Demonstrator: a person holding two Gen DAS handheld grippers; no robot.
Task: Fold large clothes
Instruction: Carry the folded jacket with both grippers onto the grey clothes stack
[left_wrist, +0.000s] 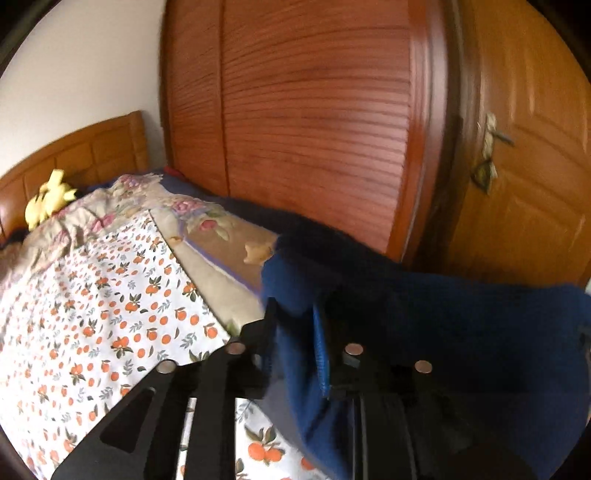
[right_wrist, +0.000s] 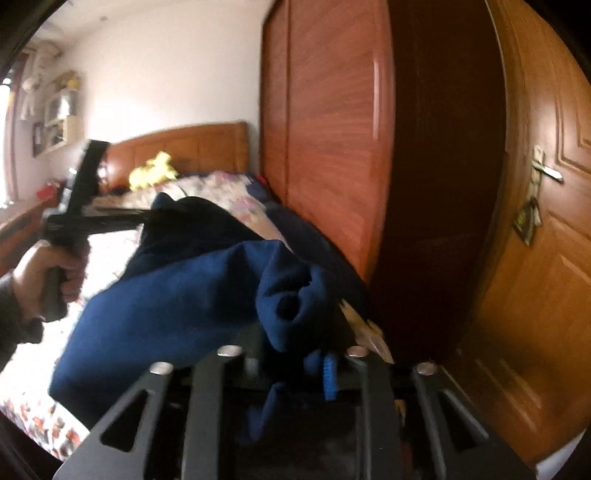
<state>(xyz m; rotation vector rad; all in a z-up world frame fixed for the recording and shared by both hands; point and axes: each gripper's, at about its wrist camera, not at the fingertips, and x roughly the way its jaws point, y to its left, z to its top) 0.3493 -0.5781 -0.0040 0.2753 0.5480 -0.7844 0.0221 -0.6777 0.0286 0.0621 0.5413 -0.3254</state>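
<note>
A large dark blue garment hangs in the air above the bed, stretched between my two grippers. In the left wrist view, my left gripper has a thick bunch of the blue fabric filling the gap between its fingers. In the right wrist view, my right gripper grips another bunched end of the garment, with folds bulging past its fingertips. The left gripper also shows there, side on, held by a hand, with the cloth draping down from it. Both sets of fingertips are hidden by fabric.
The bed below has an orange-fruit print sheet and a floral quilt. A yellow plush toy lies by the wooden headboard. A reddish wardrobe stands close behind, and a wooden door is to the right.
</note>
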